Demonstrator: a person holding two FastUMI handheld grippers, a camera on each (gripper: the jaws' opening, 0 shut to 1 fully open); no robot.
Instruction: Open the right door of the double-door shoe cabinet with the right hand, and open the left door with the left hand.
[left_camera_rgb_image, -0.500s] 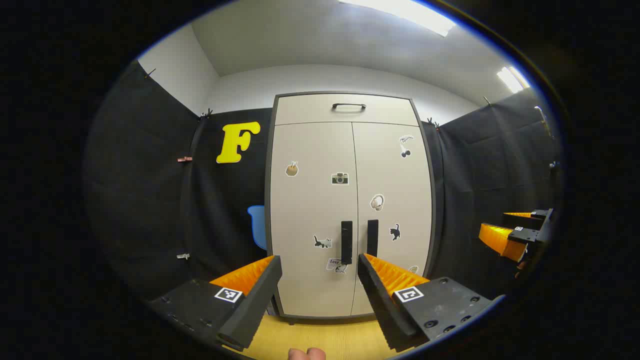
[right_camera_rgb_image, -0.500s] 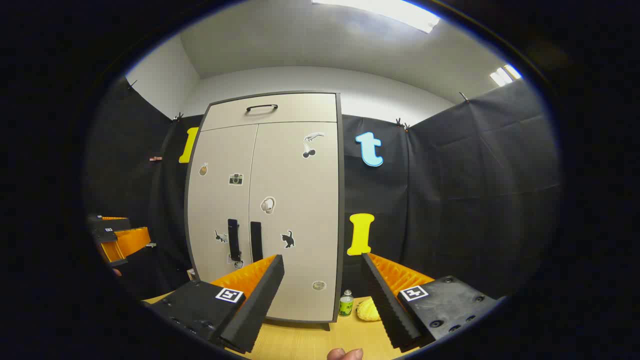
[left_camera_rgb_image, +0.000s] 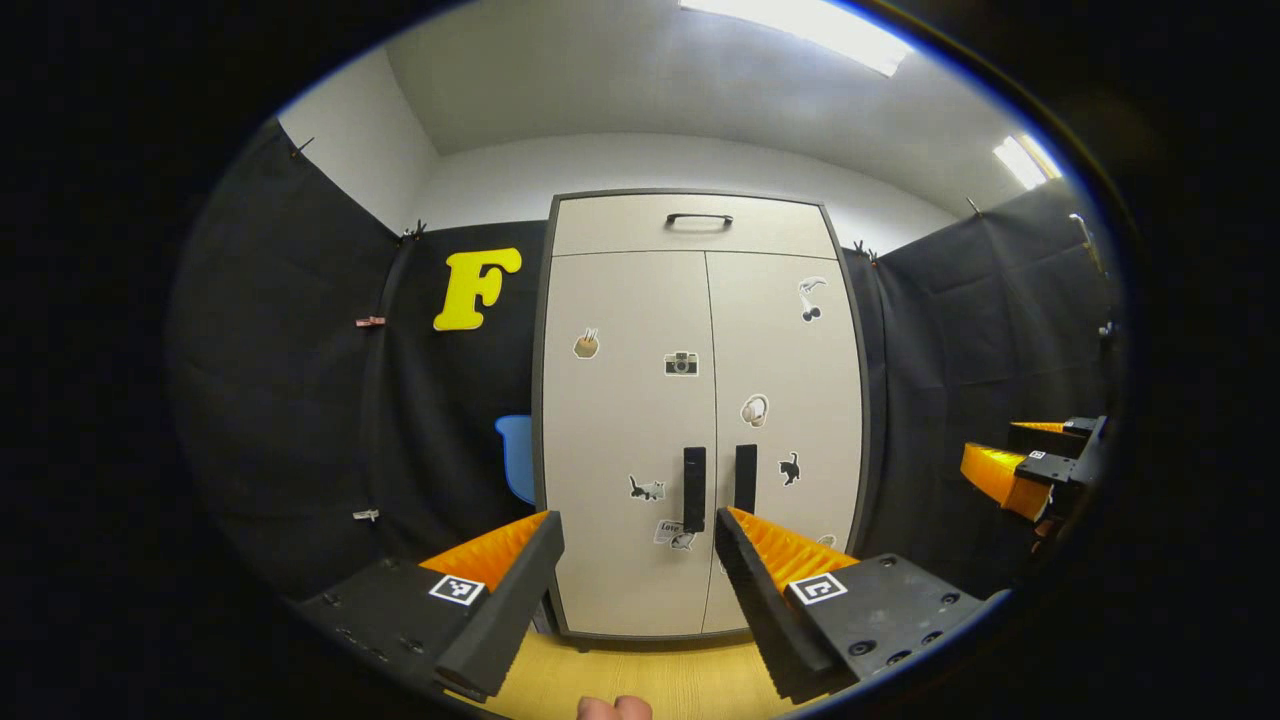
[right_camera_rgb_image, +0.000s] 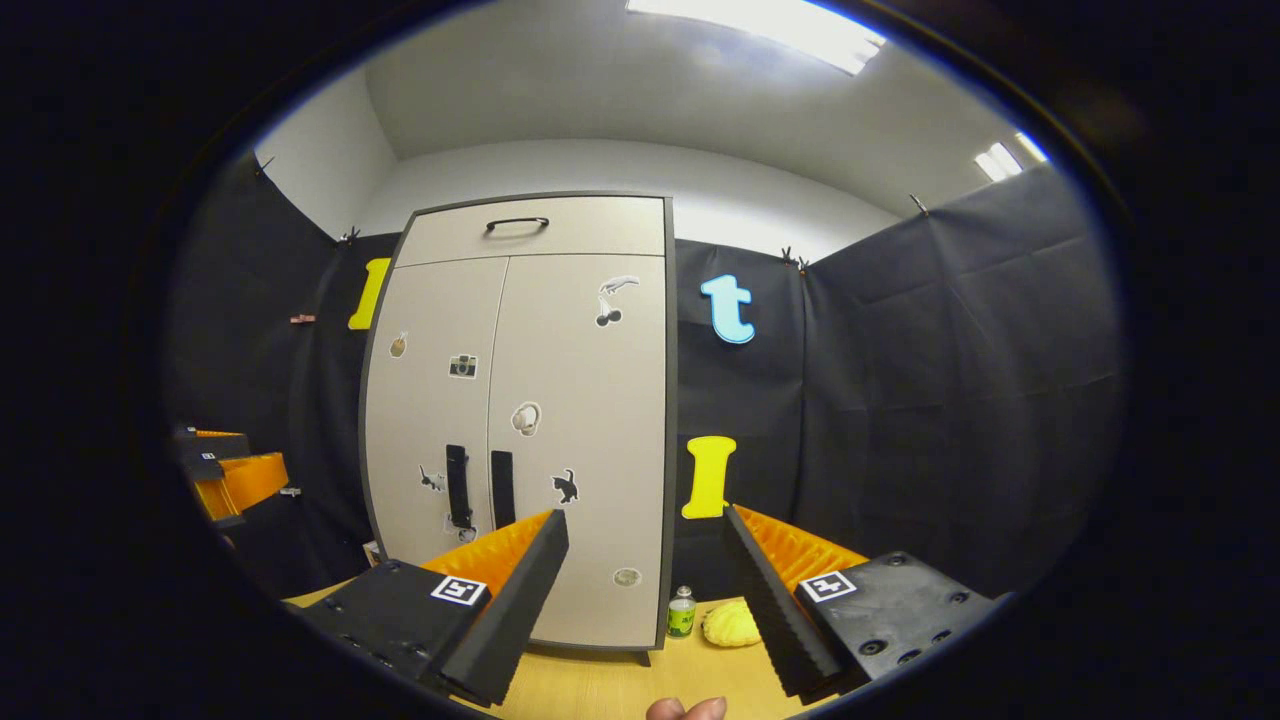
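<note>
A tall pale shoe cabinet (left_camera_rgb_image: 700, 300) with dark edging stands ahead, both doors closed and dotted with stickers. Two black vertical handles sit side by side at mid height: the left door handle (left_camera_rgb_image: 693, 488) and the right door handle (left_camera_rgb_image: 745, 478). My left gripper (left_camera_rgb_image: 640, 545) is open, some way short of the doors, aimed near the left handle. In the right gripper view the cabinet (right_camera_rgb_image: 570, 330) lies left of centre with its right door handle (right_camera_rgb_image: 501, 488). My right gripper (right_camera_rgb_image: 645, 545) is open and empty, pointing at the cabinet's right edge.
A drawer with a black handle (left_camera_rgb_image: 699, 217) tops the cabinet. A small green bottle (right_camera_rgb_image: 681, 612) and a yellow object (right_camera_rgb_image: 731, 624) sit on the wooden floor (right_camera_rgb_image: 610, 690) right of the cabinet. Black cloth walls close in on both sides. The other gripper (left_camera_rgb_image: 1030, 470) shows far right.
The right gripper's view has swung slightly right and down, so the cabinet sits a little further left. The left gripper has barely moved. Both stay open.
</note>
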